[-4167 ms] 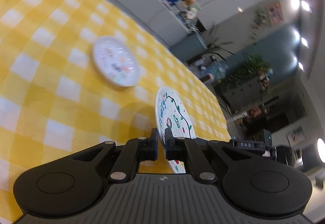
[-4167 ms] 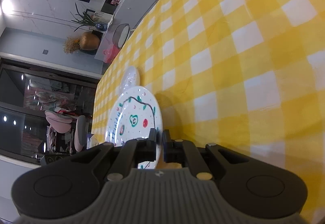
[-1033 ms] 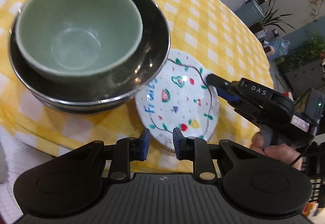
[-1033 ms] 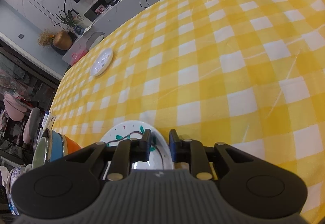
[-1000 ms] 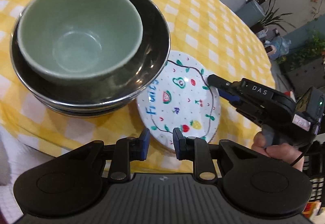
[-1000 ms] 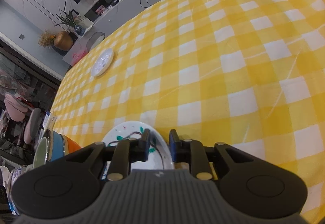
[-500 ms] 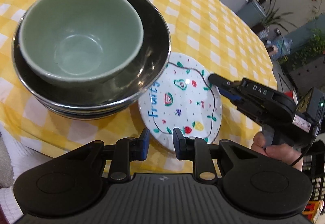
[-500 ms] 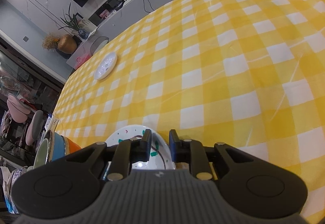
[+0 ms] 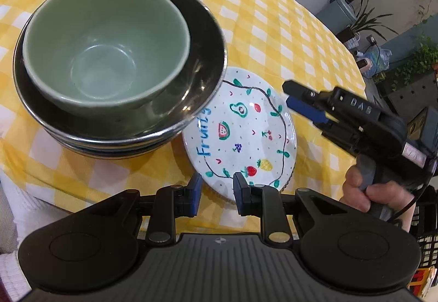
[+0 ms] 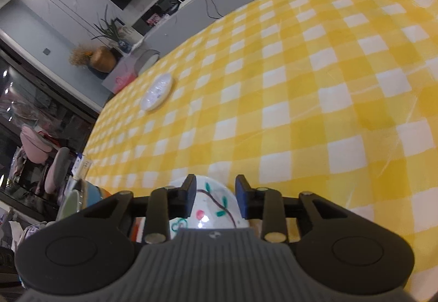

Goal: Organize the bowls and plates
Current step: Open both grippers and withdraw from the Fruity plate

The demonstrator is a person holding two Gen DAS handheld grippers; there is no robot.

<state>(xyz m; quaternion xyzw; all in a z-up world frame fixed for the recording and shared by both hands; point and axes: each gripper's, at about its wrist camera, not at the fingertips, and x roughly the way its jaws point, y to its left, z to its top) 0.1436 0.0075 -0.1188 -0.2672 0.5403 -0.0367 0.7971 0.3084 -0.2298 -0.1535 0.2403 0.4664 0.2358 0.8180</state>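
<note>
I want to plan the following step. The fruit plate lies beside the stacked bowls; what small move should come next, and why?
Probably draw the right gripper back from the fruit plate: its jaws are opening, and the plate rests flat on the tablecloth beside the bowl stack.

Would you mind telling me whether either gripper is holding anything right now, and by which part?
Nothing is held. The fruit plate lies on the tablecloth; the right gripper is opening beside its far rim, and the left gripper is open, off its near rim.

Green bowl (image 9: pixel 106 47) nested in black bowls (image 9: pixel 191 99), fruit-painted plate (image 9: pixel 241 132) laid just right, right gripper (image 9: pixel 299 99) opening beside its far rim.
</note>
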